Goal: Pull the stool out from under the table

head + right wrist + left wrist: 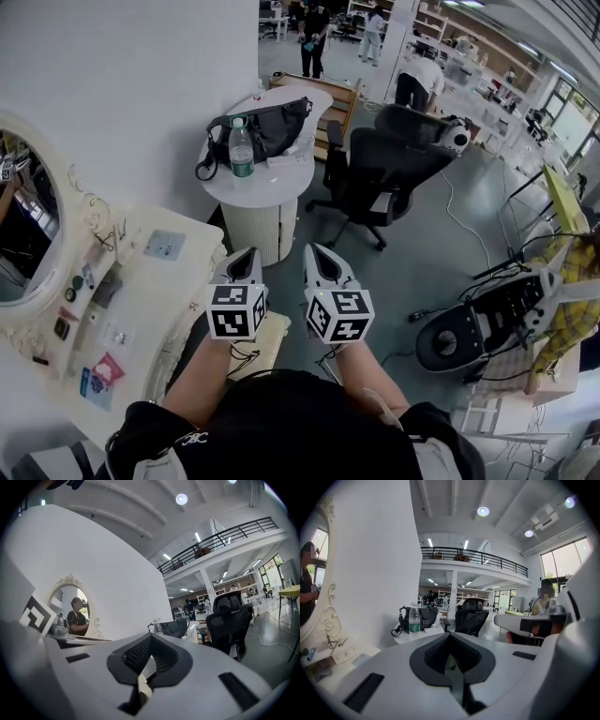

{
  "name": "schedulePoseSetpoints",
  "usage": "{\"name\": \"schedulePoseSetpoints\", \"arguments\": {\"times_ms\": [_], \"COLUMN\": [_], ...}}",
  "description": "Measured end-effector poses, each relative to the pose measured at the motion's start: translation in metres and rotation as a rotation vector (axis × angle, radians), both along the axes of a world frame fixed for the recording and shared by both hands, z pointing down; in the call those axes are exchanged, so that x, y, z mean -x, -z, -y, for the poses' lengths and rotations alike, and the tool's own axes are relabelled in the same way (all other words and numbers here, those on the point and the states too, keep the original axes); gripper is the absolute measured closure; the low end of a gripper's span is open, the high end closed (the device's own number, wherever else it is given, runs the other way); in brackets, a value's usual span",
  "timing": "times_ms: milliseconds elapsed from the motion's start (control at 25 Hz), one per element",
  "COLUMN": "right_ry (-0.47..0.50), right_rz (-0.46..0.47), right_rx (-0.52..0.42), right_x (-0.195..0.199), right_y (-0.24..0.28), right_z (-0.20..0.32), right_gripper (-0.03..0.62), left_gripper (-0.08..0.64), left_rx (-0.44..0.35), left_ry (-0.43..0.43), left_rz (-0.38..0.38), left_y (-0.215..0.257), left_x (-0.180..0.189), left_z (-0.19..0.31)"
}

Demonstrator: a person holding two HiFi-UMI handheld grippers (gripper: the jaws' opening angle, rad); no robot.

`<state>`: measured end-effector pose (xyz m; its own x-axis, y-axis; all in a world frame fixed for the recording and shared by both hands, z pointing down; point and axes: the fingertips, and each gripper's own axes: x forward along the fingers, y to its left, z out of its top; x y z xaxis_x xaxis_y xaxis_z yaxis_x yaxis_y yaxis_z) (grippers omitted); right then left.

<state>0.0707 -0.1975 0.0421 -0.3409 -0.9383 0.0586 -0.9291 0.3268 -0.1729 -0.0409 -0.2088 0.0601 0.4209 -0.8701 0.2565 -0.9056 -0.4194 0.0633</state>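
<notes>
Flanking the white wall (122,75), a cream table (187,281) meets grey floor (422,272).

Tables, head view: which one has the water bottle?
The rounded white table ahead: water bottle and black bag sit on it; the mirrored vanity table has neither.

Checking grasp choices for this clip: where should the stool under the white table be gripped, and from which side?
Probably the exposed seat edge of the stool, the only part poking out past the rim of the white table. Come from above on the side facing away from the table: the rest is tucked under the top, and its legs are hidden.
</notes>
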Motion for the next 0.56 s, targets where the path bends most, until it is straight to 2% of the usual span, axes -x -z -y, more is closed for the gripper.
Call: {"name": "schedulePoseSetpoints", "arguments": {"times_ms": [200,560], "right_ry": [0.007,0.021], "right_rz": [0.020,0.043], "right_rx": [0.023,0.013], "right_x": [0.002,-0.004], "right_y": [-0.012,-0.011], "right_z": [-0.005,-0.007], "right_gripper": [0.584,0.584], "left_gripper": [0.561,0.561], "left_rx": [-0.014,-0.018], "left_ry": [-0.002,-0.001], "left_rz": [0.032,0.038], "left_y": [0.002,-0.002], "left_x": [-0.003,-0.012], "left_z": [-0.004,-0.011]}}
